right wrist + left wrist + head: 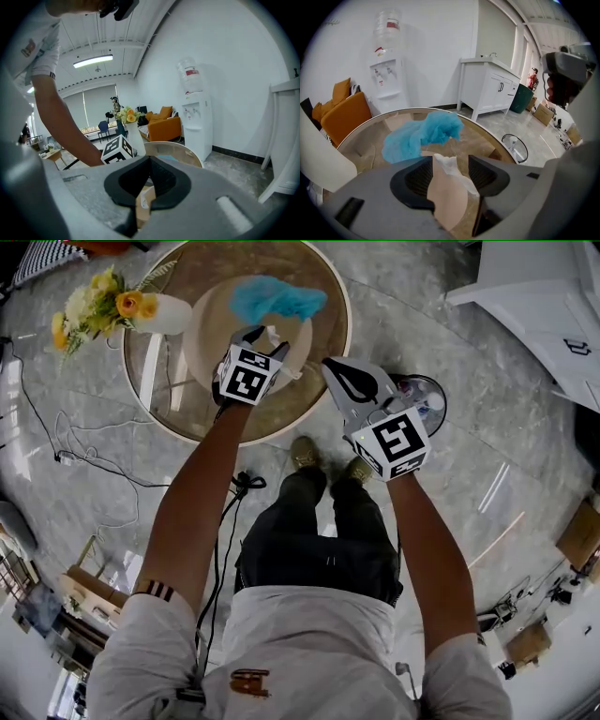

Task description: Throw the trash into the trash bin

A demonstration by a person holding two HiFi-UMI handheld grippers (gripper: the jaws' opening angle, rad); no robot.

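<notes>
**Head view:** We judge the task as barely started.
- The white tissue (275, 334) and the blue wad (277, 298) both sit on the cream plate (211, 338) on the round table (328, 306). Neither is binned.
- The left gripper (267, 341) is over the tissue.
- The right gripper (333, 371) hangs at the table's near rim, between the plate and the trash bin (427, 390).
- The bin stands on the floor just beside the rim, partly hidden by the right gripper. We can't tell what's inside it.
- The flower vase (164, 313) is at the table's left, on the side away from the bin.
- The cables (94, 460) on the floor to the left are off the route.

**Left gripper view:** The fingers are apart with the tissue (450, 165) standing between them, and the pads aren't clamped on it.
- What's left is to close, lift and carry the tissue over the rim to the bin (514, 147), then do the same for the wad (424, 136).
- The floor around the bin is open, and the white cabinet (487, 91) is well behind it.

**Right gripper view:** The fingertips are together, and we see nothing gripped.
- A brownish patch shows through the gap below the fingertips; we can't tell what it is.
- We reckon this gripper crowds the carry path and should shift aside.
</notes>
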